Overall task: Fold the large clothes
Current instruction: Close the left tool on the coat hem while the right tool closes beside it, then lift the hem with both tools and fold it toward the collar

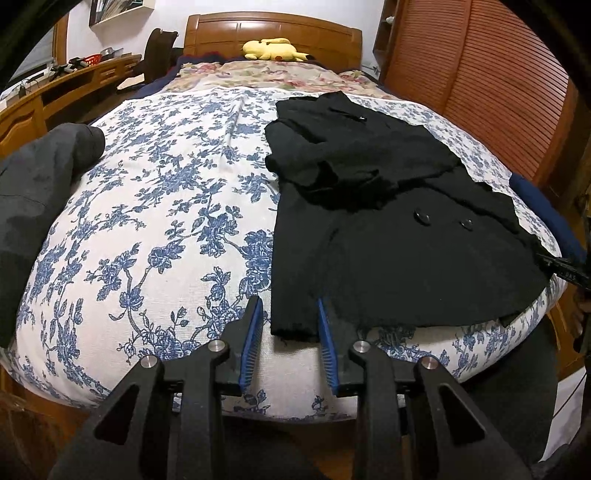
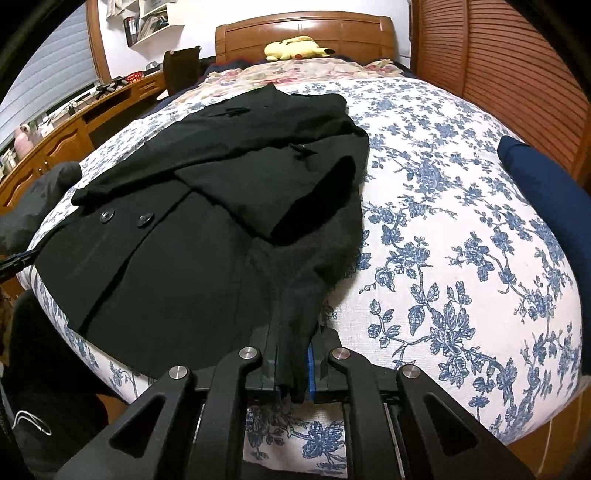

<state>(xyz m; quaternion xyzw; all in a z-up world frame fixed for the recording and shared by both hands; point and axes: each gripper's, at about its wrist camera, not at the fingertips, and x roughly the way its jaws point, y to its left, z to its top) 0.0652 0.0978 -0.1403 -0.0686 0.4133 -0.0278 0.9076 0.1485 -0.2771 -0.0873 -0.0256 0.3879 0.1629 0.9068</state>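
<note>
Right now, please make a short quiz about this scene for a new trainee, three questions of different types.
1. True or false: the right gripper is shut on the black coat.
2. Which jaws stand apart? A) left gripper B) right gripper
3. Fill in: a yellow ____ lies by the headboard.

Key: 1 true; 2 A; 3 plush toy.
</note>
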